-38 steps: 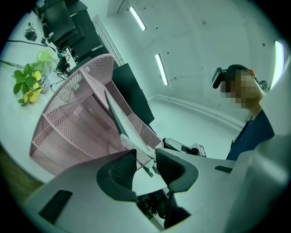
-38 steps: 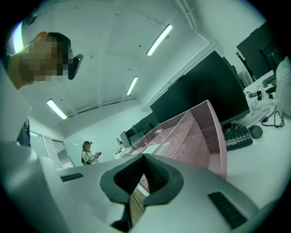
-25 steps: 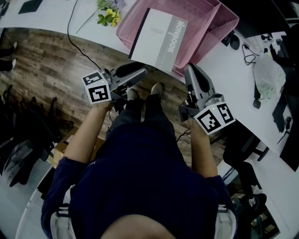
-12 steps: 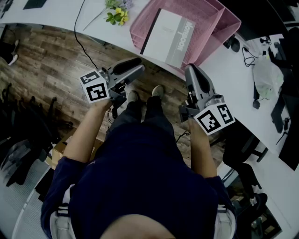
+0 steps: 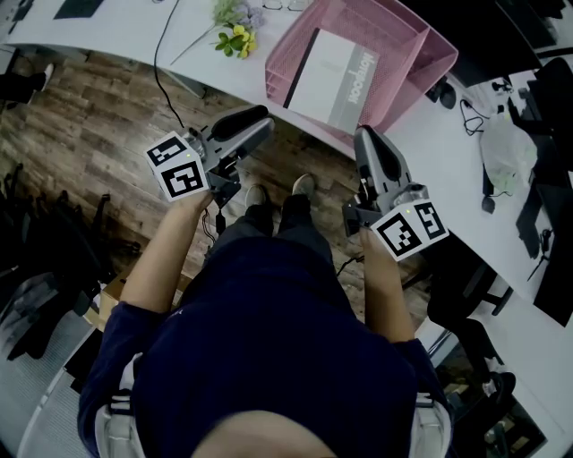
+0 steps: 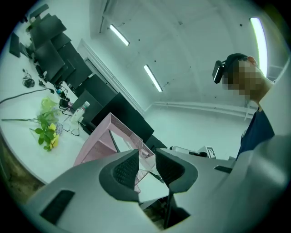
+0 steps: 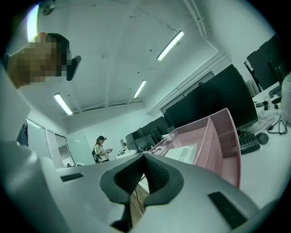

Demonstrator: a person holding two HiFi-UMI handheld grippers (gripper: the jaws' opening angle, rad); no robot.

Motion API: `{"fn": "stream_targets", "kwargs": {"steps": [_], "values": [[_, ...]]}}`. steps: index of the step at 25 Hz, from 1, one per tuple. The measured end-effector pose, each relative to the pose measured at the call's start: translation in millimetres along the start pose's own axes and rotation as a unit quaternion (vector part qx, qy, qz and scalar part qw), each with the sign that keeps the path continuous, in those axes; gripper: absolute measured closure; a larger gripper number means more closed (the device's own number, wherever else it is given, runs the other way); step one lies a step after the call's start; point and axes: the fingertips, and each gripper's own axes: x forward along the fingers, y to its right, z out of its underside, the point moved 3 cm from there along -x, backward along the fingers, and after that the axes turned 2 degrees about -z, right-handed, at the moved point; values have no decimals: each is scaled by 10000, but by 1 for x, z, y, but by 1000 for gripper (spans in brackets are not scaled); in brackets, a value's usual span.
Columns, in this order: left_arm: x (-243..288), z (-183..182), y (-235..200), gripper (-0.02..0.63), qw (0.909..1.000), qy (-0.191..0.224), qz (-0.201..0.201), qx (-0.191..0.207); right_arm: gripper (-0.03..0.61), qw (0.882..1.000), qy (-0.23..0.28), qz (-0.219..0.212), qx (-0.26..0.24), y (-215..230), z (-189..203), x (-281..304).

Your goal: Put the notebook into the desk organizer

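The grey-and-white notebook [image 5: 336, 79] lies flat inside the pink mesh desk organizer [image 5: 407, 40] on the white desk. In the gripper views the organizer [image 6: 102, 139] [image 7: 218, 136] holds the notebook [image 6: 122, 143] [image 7: 184, 154] ahead of the jaws. My left gripper [image 5: 257, 123] [image 6: 146, 154] hovers in front of the desk edge, short of the organizer. Its jaws have just been closing but stand apart, with nothing between them. My right gripper [image 5: 365, 139] [image 7: 144, 158] is below the organizer's near right corner, its pads together and empty.
Yellow flowers [image 5: 231, 31] and a black cable [image 5: 159, 67] lie on the desk [image 5: 107, 27] left of the organizer. A mouse [image 5: 448, 92] and a plastic bag [image 5: 506, 148] sit to its right. Monitors stand behind. Wooden floor and my feet [image 5: 277, 190] are below.
Both grippers have risen slightly toward the desk edge. The notebook has stayed in the organizer.
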Motion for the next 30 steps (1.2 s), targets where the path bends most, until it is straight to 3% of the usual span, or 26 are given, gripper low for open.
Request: {"fn": "stream_targets", "kwargs": {"steps": [9, 30], "values": [[-4, -30, 14, 509, 9983, 86, 29, 569, 574, 9999, 107, -58, -113, -14, -8, 10], [-1, -69, 25, 569, 9953, 374, 162, 881, 574, 9992, 191, -222, -261, -22, -26, 32]]}}
